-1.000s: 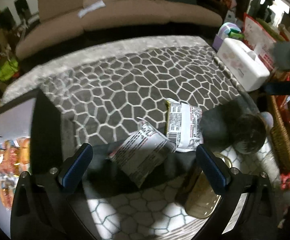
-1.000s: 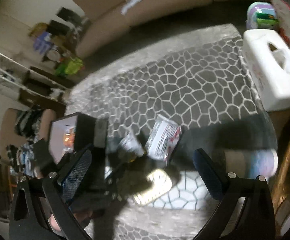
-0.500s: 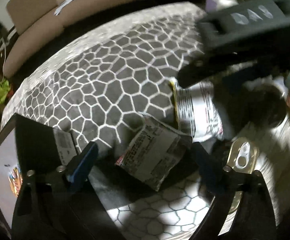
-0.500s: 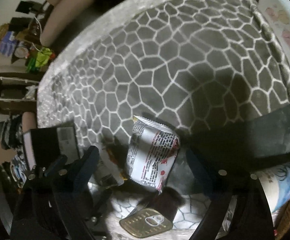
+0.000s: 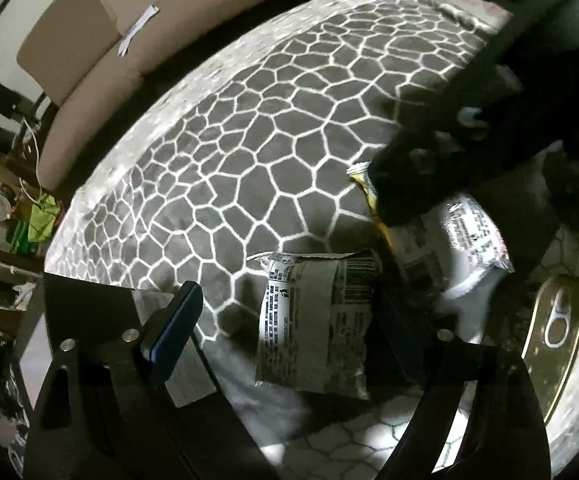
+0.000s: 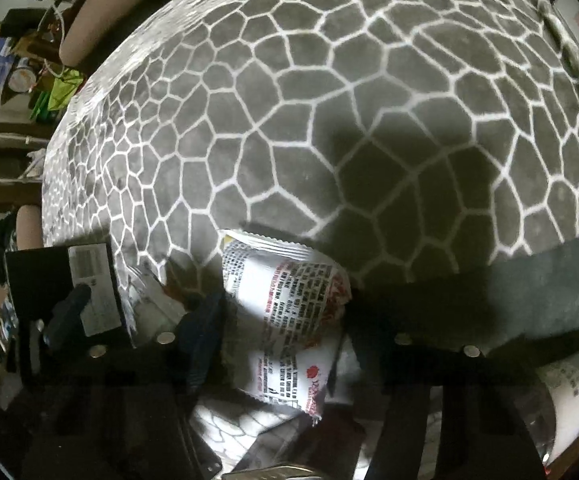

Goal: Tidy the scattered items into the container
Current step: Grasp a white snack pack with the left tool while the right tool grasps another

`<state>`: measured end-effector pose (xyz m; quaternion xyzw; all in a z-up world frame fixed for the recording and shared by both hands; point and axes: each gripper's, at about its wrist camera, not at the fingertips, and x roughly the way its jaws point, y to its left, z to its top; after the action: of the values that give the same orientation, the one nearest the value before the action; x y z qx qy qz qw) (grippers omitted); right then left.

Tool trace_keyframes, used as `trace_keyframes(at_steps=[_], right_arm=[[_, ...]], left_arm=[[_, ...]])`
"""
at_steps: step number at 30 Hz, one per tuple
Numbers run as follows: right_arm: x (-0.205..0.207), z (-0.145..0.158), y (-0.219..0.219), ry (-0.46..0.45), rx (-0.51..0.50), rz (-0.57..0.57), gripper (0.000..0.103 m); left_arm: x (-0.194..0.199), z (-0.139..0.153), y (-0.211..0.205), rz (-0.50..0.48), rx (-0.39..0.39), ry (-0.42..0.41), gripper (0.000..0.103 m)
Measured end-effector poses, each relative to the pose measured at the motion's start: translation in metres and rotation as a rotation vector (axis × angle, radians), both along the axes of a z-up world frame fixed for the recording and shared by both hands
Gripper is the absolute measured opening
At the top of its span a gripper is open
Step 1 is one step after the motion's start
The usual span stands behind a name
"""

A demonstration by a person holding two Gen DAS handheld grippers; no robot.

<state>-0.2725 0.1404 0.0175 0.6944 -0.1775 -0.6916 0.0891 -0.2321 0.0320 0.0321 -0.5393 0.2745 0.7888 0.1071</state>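
Three scattered things lie out on the grey rug with white crack lines (image 5: 257,152), and none of them is in the container yet. So the tidy-up looks like it has only just begun.

Seen from the left wrist, a grey crinkly snack packet with black print and a barcode (image 5: 315,320) lies flat between the left tongs (image 5: 285,320). These tongs are wide apart and hold nothing. I cannot tell if they touch the packet.

At about 2 o'clock from that packet lies a white crinkly snack packet with red and black print (image 5: 471,236). The two packets are just beside each other. A flat gold metal tin with a pull ring (image 5: 557,328) sits at 3 o'clock, near the edge of the view.

From the right wrist, the white packet (image 6: 289,320) lies between the right tongs (image 6: 285,328). Their fingers stand close on both sides of it. It looks like they are about to pinch it, but the right side is too dark, so I cannot tell if they have closed on it.

At 9 o'clock in the right wrist view sits a black box with a white barcode label (image 6: 69,276). I think this is the container, but I cannot see inside it.

Left to do, I think: both packets and the tin must go into the box.
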Motion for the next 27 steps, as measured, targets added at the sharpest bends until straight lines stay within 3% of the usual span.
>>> trace_keyframes(at_steps=[4,10,11,12,14,20,24,27], right_arm=[[0.0,0.009,0.009,0.054,-0.026,-0.006,0.047],[0.006,0.039,0.027,0.122,-0.072,-0.009,0.046],[0.009,0.046,0.03,0.138,-0.069,-0.009,0.046],[0.013,0.053,0.032,0.15,-0.069,-0.009,0.046],[0.023,0.069,0.04,0.191,-0.052,0.001,0.046],[0.07,0.1,0.051,0.272,-0.071,0.052,0.046],[0.116,0.111,0.055,0.308,-0.1,0.077,0.046],[0.152,0.111,0.055,0.322,-0.098,0.088,0.047]], left_arm=[[-0.007,-0.012,-0.002,0.057,-0.043,-0.006,0.087],[-0.01,-0.027,-0.008,0.129,-0.008,-0.07,0.086],[-0.009,-0.027,-0.01,0.139,0.019,-0.069,0.081],[-0.009,-0.026,-0.012,0.154,0.048,-0.072,0.064],[-0.009,-0.023,-0.017,0.192,0.116,-0.096,0.043],[0.016,0.007,-0.02,0.238,0.251,-0.084,0.042],[0.057,0.045,-0.028,0.253,0.364,-0.078,0.042],[0.106,0.067,-0.03,0.23,0.385,-0.055,0.043]])
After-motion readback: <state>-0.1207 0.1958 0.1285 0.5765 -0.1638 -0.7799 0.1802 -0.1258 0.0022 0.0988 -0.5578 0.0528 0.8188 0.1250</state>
